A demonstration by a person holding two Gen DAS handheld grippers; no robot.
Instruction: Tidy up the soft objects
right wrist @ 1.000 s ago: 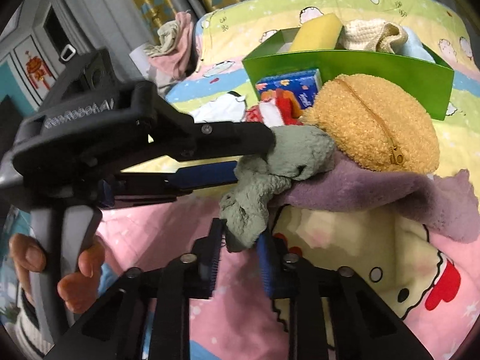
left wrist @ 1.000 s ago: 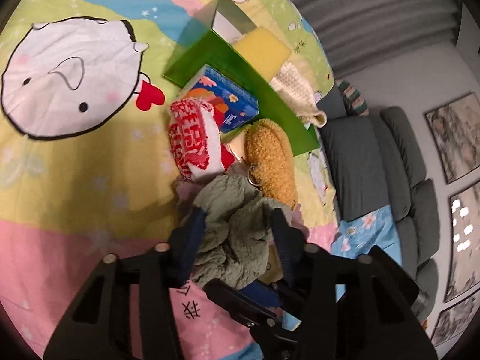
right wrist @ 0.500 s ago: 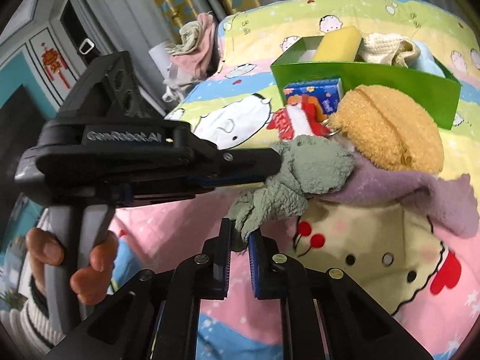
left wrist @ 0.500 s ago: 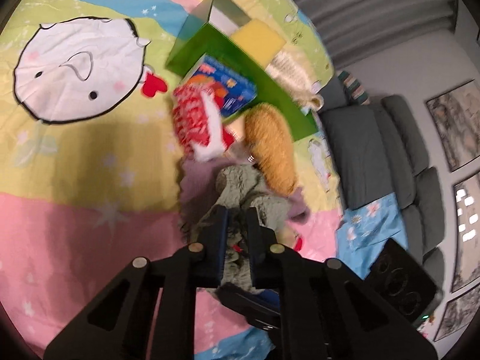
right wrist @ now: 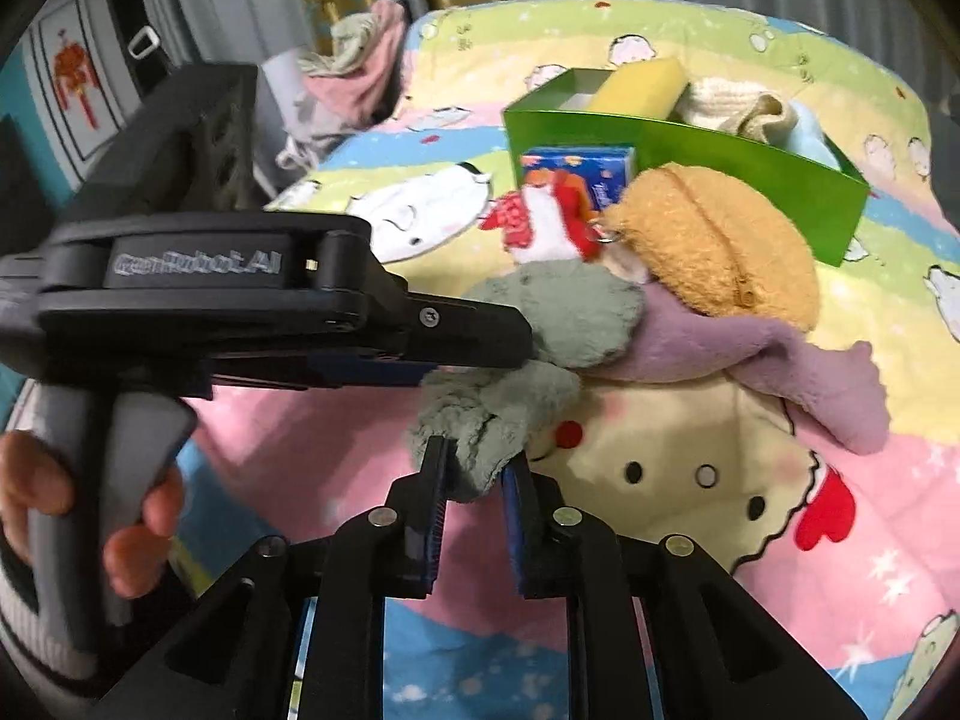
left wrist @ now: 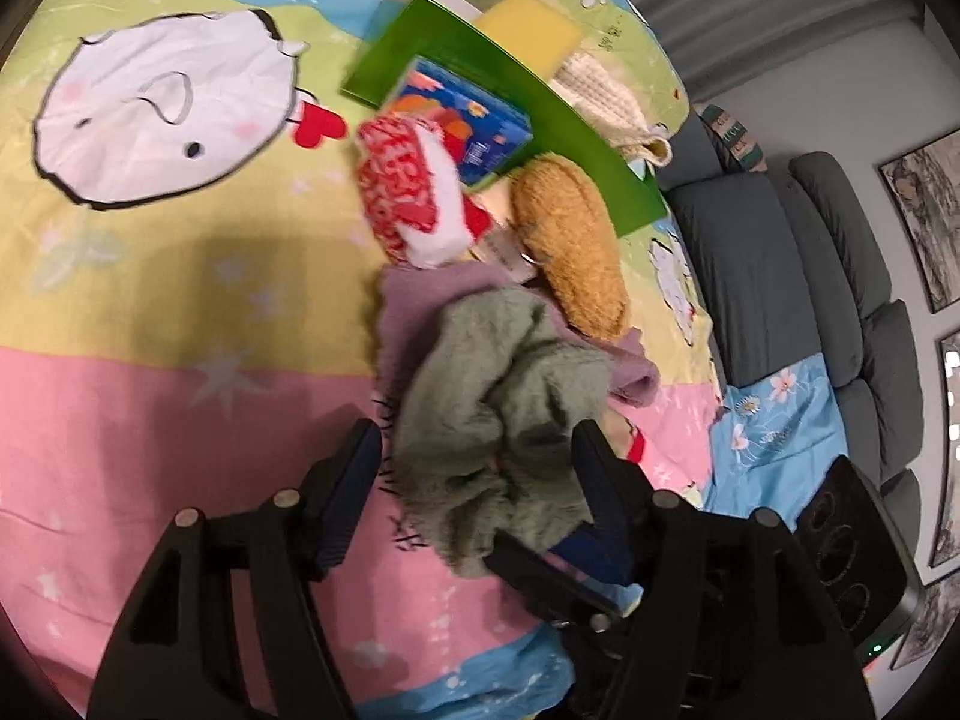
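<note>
A grey-green fuzzy cloth [left wrist: 498, 414] lies bunched on a purple cloth [left wrist: 414, 306] on the cartoon bedspread. My left gripper [left wrist: 477, 450] is open, its fingers on either side of the bunch. My right gripper [right wrist: 474, 468] is shut on a lower corner of the same cloth [right wrist: 480, 438]. A green box [right wrist: 690, 150] holds a yellow sponge [right wrist: 642, 84] and a cream knit item [right wrist: 738, 108]. In front of it lie a blue tissue pack [right wrist: 582, 171], a red-white cloth [right wrist: 540, 228] and an orange fuzzy pouch [right wrist: 714, 246].
A grey sofa [left wrist: 798, 276] stands beyond the bed's right edge. A pile of clothes [right wrist: 360, 66] lies at the bed's far corner, with curtains behind. The pink band of the bedspread [left wrist: 120, 450] stretches to the left.
My left gripper, shut on the grey-green cloth half a second ago, has opened around it. My right gripper stays clamped on the cloth's corner.
</note>
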